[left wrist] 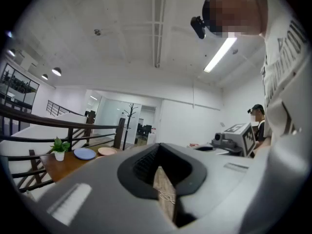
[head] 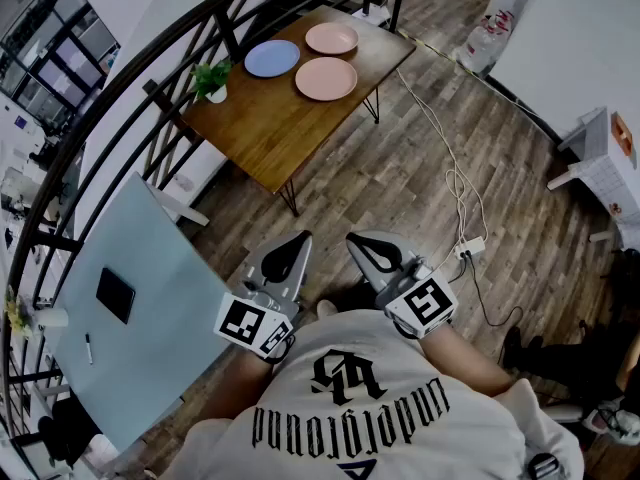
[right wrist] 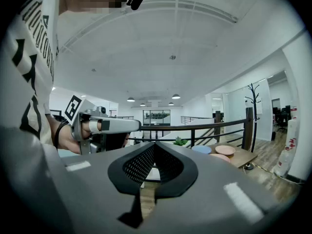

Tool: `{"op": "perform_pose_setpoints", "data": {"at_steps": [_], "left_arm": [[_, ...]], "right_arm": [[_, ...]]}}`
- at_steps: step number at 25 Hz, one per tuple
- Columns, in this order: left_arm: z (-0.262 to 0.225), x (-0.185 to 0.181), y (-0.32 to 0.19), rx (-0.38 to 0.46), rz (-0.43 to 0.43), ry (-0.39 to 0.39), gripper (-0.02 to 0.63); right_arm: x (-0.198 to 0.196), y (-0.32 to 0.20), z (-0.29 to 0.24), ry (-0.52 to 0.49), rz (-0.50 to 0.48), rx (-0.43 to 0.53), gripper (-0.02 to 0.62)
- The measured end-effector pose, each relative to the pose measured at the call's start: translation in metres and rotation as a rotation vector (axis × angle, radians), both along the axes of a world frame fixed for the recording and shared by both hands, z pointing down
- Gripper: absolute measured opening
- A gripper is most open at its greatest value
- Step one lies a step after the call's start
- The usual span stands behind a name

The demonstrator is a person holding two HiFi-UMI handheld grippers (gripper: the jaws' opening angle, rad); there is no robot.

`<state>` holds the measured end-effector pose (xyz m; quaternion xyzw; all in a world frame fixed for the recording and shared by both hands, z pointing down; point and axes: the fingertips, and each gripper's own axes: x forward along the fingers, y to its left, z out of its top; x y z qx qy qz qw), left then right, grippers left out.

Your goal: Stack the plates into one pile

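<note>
Item: three plates, unstacked, on the far end of a wooden table (head: 265,133); blue plate (head: 272,58) at left, one pink plate (head: 331,38) farthest, a second pink plate (head: 326,78) nearest, all just beside one another, none overlapping; small potted plant (head: 211,78) left of the blue plate.

Left gripper (head: 290,240): jaws clenched together, nothing between them; held close to the person's chest.

Right gripper (head: 365,240): jaws clenched together, empty; beside the left, tips apart.

Governing relation: plates lie straight ahead and well apart from both grippers, bare floor between; left gripper sits more nearly in line with the blue plate, right with the pink pair; neither appears within reach, so an approach to the table probably comes first.
</note>
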<state>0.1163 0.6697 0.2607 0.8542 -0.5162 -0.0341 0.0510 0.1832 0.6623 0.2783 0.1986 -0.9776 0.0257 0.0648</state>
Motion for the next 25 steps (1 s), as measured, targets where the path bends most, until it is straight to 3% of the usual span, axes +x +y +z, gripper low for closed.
{"op": "perform_pose_setpoints", "data": {"at_steps": [11, 25], "left_arm": [[0.012, 0.025, -0.040, -0.029, 0.015, 0.006, 0.046], [0.017, 0.101, -0.164, -0.044, 0.020, -0.017, 0.046]], "right_arm": [[0.031, -0.045, 0.004, -0.046, 0.045, -0.007, 0.000], [0.106, -0.175, 0.003, -0.061, 0.018, 0.001, 0.000]]}}
